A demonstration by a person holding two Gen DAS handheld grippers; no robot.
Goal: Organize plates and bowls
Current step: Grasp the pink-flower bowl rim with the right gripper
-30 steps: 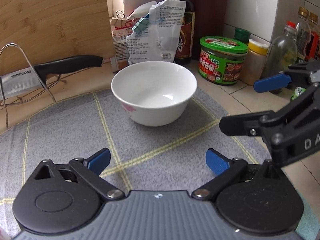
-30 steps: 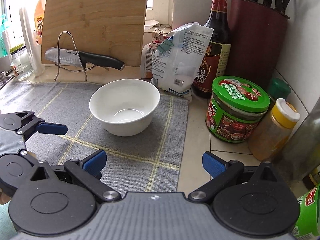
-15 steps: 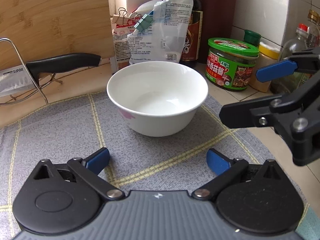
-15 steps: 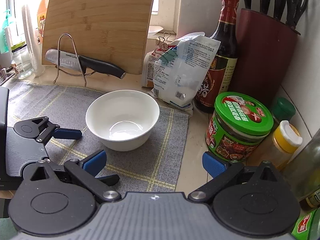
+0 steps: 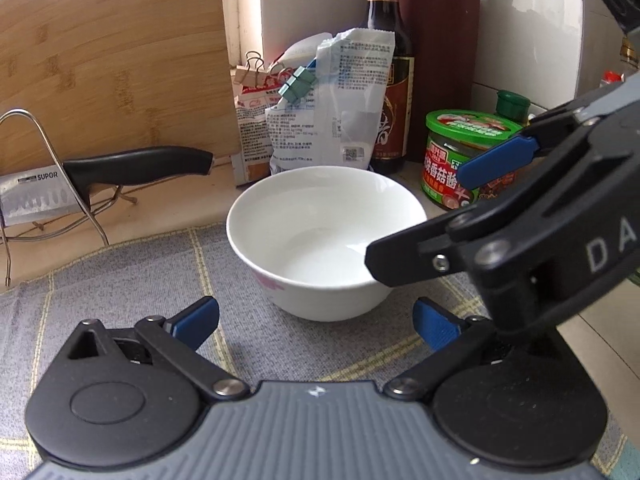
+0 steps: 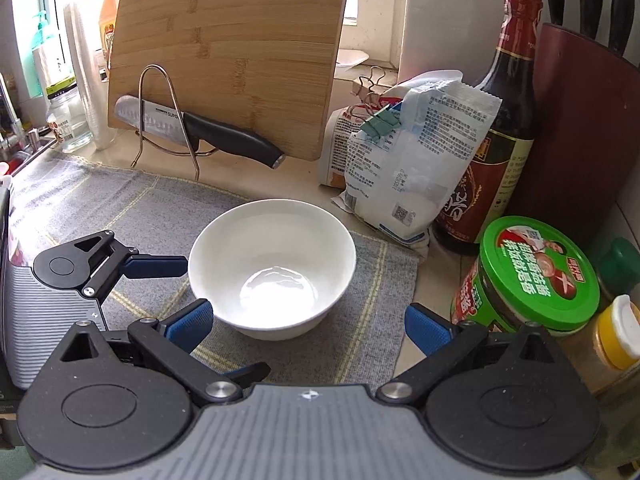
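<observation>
A white empty bowl (image 5: 326, 240) with a pink flower mark stands upright on a grey checked mat (image 5: 120, 288); it also shows in the right wrist view (image 6: 272, 268). My left gripper (image 5: 316, 322) is open and empty, just short of the bowl's near side. My right gripper (image 6: 308, 326) is open and empty, its fingers level with the bowl's near side, one on each side. The right gripper reaches in from the right in the left wrist view, one arm over the bowl's right rim. No plate is in view.
A bamboo cutting board (image 6: 228, 52) and a knife (image 6: 200, 132) on a wire stand are behind the mat. Clipped bags (image 6: 412, 168), a dark sauce bottle (image 6: 500, 140), a knife block (image 6: 580, 128), a green-lidded jar (image 6: 532, 276) and a yellow-capped jar (image 6: 612, 336) crowd the right side.
Both grippers have moved closer to the bowl. The right gripper has swung in over the bowl's right side. The bowl has not moved.
</observation>
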